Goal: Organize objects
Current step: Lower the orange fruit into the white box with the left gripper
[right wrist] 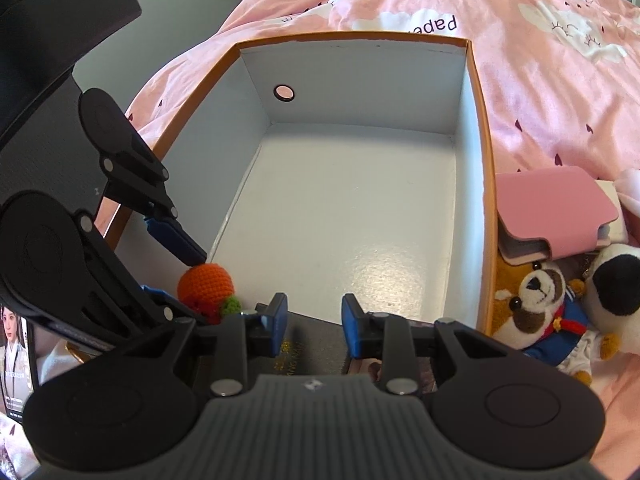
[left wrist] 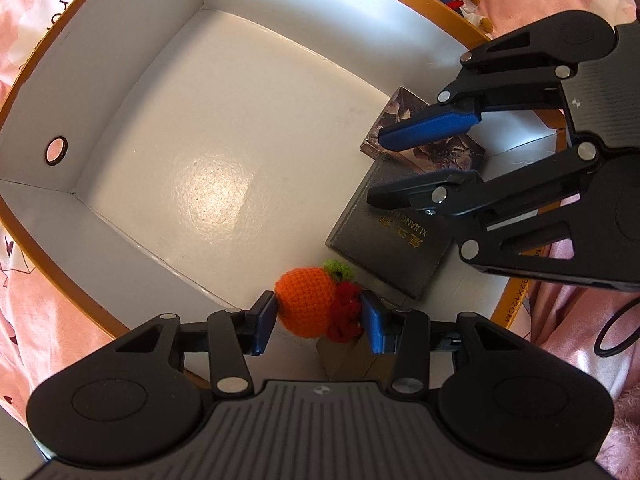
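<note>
The crocheted fruit charm sits pinched between my left gripper pads, just above the box floor at its near wall, its orange-to-red axis running pad to pad. My right gripper hovers part-open and empty over one dark booklet and one floral card. One charm, one box.

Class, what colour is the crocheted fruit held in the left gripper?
Orange crocheted fruit, green leaf, red part; left wrist view.

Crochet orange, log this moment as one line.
left gripper: shut on crochet orange | over box corner | right gripper: open, above dark booklet
</note>
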